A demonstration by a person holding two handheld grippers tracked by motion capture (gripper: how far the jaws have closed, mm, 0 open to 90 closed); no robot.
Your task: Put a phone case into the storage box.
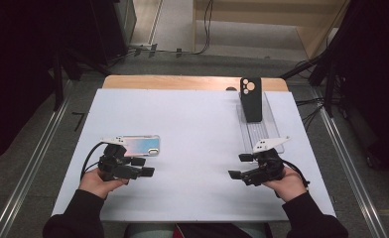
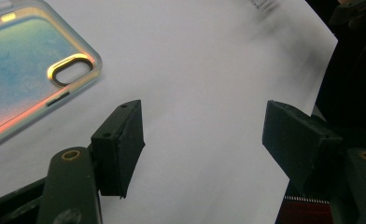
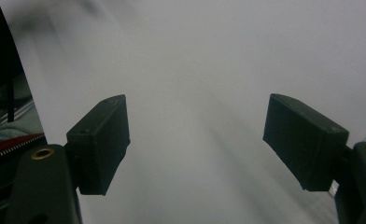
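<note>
Hovering w/ jaws apart & empty, left hand-held gripper (image 1: 142, 167) sits just beside iridescent phone case (image 1: 140, 145) lying flat on tabletop (image 1: 197, 144); right hand-held gripper (image 1: 238, 166) also open, nothing between. Looks like pre-grasp; next prob needs closing on case edge

You are working at a wooden table (image 1: 192, 82) whose top is almost wholly covered by a white sheet (image 1: 197, 144); only a strip of wood shows along the far edge. Grey carpeted floor (image 1: 38, 148) surrounds it, with a metal rail (image 1: 31, 158) running along your left and another rail (image 1: 354, 163) along your right. Black cables (image 1: 205, 29) trail across the floor beyond the table toward a light wooden step or platform (image 1: 282, 22). Dark curtained or shadowed areas (image 1: 14, 64) close in both far corners. Lighting is even, falling from overhead.
</note>
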